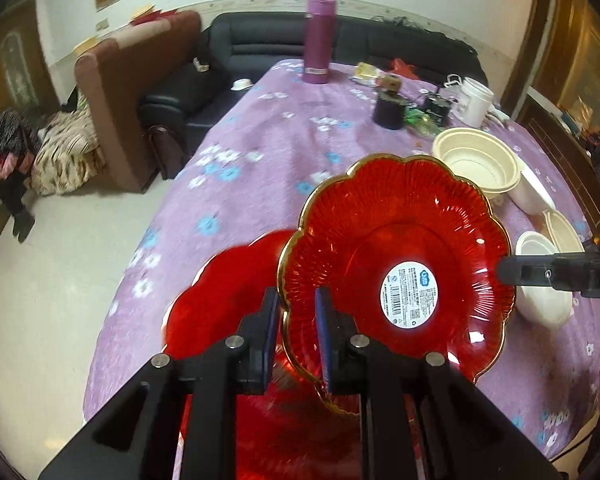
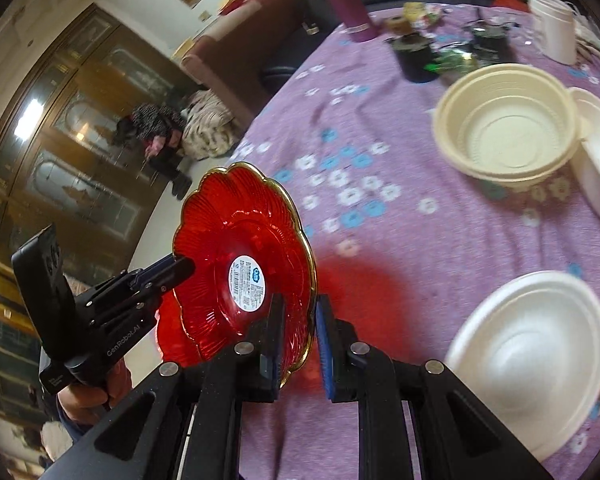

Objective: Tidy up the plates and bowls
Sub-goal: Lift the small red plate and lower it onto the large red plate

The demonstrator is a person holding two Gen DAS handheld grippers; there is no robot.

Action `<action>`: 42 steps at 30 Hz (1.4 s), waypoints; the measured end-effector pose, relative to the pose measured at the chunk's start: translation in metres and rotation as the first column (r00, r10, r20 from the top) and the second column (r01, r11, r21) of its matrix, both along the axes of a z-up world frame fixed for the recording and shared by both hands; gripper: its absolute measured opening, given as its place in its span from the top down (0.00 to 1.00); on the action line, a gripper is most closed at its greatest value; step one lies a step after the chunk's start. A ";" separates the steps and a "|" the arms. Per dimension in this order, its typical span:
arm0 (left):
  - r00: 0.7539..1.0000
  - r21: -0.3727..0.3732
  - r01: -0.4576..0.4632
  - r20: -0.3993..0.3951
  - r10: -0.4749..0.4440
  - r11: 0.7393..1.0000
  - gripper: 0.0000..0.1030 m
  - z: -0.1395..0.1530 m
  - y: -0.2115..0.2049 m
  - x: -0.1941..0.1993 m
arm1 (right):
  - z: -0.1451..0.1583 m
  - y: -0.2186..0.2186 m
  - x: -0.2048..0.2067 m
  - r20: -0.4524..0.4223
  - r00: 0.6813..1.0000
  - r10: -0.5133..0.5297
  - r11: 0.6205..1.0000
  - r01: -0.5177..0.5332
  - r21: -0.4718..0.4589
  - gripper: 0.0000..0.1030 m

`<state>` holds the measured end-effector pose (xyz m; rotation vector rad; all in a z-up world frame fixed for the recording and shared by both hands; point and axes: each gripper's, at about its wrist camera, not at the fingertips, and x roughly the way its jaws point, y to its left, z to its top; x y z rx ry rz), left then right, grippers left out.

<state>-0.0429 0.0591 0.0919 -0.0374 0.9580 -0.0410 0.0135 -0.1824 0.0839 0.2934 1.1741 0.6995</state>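
Note:
A red glass plate (image 1: 400, 248) with a gold scalloped rim and a white label is held up off the table, tilted. My left gripper (image 1: 298, 320) is shut on its near rim. My right gripper (image 2: 300, 320) is shut on the opposite rim (image 2: 306, 280); its finger also shows in the left wrist view (image 1: 516, 270). The left gripper shows in the right wrist view (image 2: 180, 268). A second red plate (image 1: 220, 300) lies on the table below. Cream bowls (image 1: 476, 164) and white bowls (image 2: 536, 352) sit to the right.
The table has a purple flowered cloth (image 1: 240, 168). At the far end stand a purple thermos (image 1: 318, 40), a dark cup (image 1: 388, 110), a white tub (image 1: 476, 102) and small clutter. Sofas (image 1: 260, 52) and floor (image 1: 60, 260) lie left of the table edge.

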 end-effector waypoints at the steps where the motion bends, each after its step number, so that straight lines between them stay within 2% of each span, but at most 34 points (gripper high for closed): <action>1: 1.000 -0.006 -0.008 -0.003 0.008 1.000 0.84 -0.002 0.006 -0.005 | -0.002 0.004 -0.001 -0.003 1.000 0.008 1.000 -0.008 0.002 0.83; 11: 0.993 -0.070 -0.106 -0.051 0.103 0.992 0.84 -0.029 0.052 -0.036 | -0.030 0.058 -0.018 -0.040 0.993 0.113 0.993 -0.114 -0.022 0.83; 20: 0.992 -0.016 -0.124 -0.022 0.123 0.992 0.84 -0.035 0.054 -0.040 | -0.046 0.083 -0.019 -0.027 0.990 0.137 0.986 -0.139 -0.092 0.82; 27: 0.992 0.047 -0.129 0.008 0.129 0.991 0.84 -0.037 0.050 -0.041 | -0.053 0.094 -0.022 0.023 0.987 0.159 0.973 -0.153 -0.171 0.82; 42: 0.993 0.068 -0.119 0.025 0.117 0.991 0.70 -0.038 0.043 -0.039 | -0.051 0.103 -0.031 0.093 0.980 0.177 0.960 -0.151 -0.235 0.80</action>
